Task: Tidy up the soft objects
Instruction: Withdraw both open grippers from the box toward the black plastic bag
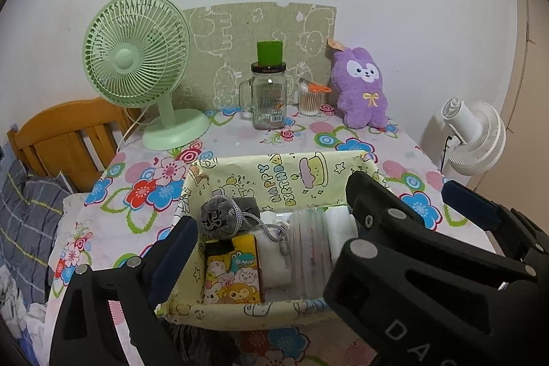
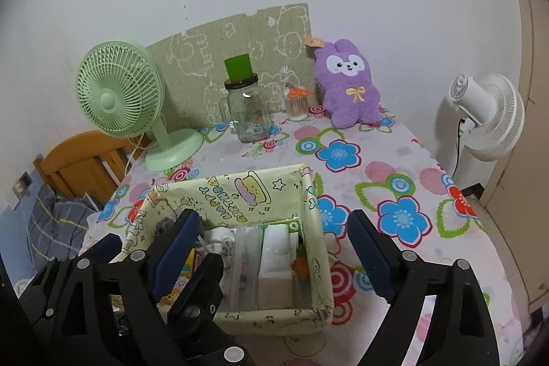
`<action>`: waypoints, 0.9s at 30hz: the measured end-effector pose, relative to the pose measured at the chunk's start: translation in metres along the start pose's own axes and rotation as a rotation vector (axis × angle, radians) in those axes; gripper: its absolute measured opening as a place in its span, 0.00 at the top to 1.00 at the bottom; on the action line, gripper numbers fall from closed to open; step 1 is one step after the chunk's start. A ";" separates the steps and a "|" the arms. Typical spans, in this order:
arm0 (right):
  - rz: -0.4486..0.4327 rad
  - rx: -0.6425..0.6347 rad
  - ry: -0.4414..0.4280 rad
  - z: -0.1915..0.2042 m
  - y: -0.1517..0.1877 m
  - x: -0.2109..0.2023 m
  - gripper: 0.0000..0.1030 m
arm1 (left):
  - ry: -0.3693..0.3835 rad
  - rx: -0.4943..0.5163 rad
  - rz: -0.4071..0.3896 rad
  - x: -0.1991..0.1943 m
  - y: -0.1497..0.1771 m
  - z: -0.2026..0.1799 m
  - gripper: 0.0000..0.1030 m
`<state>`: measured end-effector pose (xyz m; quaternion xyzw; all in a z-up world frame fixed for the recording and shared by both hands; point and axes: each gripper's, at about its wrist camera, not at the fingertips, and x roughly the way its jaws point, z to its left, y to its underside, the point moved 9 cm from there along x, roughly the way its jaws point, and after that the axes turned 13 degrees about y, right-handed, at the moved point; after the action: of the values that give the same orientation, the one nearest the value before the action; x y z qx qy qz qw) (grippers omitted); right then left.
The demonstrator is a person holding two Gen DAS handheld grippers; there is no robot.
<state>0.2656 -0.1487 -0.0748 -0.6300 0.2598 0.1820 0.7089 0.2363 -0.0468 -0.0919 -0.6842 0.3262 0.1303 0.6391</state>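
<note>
Far left: wooden headboard [image 1: 65, 132] and plaid bedding [image 1: 27, 211] beside the counter [image 1: 343, 139] with its flowered cloth.

On the counter, back row, left to right: mint desk fan [image 1: 137, 57]; glass mug jar [image 1: 269, 98] topped by a green cup [image 1: 269, 52]; cotton swab tub [image 1: 308, 100]; purple plush bunny [image 1: 362, 84] upright against the wall. Off the right edge, a white standing fan [image 1: 475, 136].

Near the front, a yellow "Happy Birthday" fabric basket [image 1: 274, 175]. Inside it, left to right: grey drawstring pouch [image 1: 228, 213] lying on top of a cartoon-printed box [image 1: 233, 273], a folded white cloth [image 1: 274, 259], a clear plastic sleeve [image 1: 308, 249], another white folded piece [image 1: 341, 225] by the right wall.

Left hand-held gripper [image 1: 271, 228] over the basket's left half, jaws spread wide, nothing between them, pouch just beside the left finger.

Right hand-held gripper [image 2: 271, 239] over the basket's right half, jaws also wide apart and empty, right finger outside the basket's right wall, left finger above the interior.
</note>
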 end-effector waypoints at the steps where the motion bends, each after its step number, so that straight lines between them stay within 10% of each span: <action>1: -0.006 0.000 0.001 -0.001 0.000 -0.003 0.10 | 0.000 0.001 -0.005 -0.003 0.000 -0.001 0.05; 27: -0.113 -0.011 -0.001 -0.010 0.009 -0.080 0.04 | -0.011 0.022 -0.102 -0.068 0.011 -0.015 0.01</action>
<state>0.1951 -0.1518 -0.0347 -0.6474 0.2223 0.1434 0.7147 0.1753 -0.0416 -0.0580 -0.6920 0.2890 0.0975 0.6543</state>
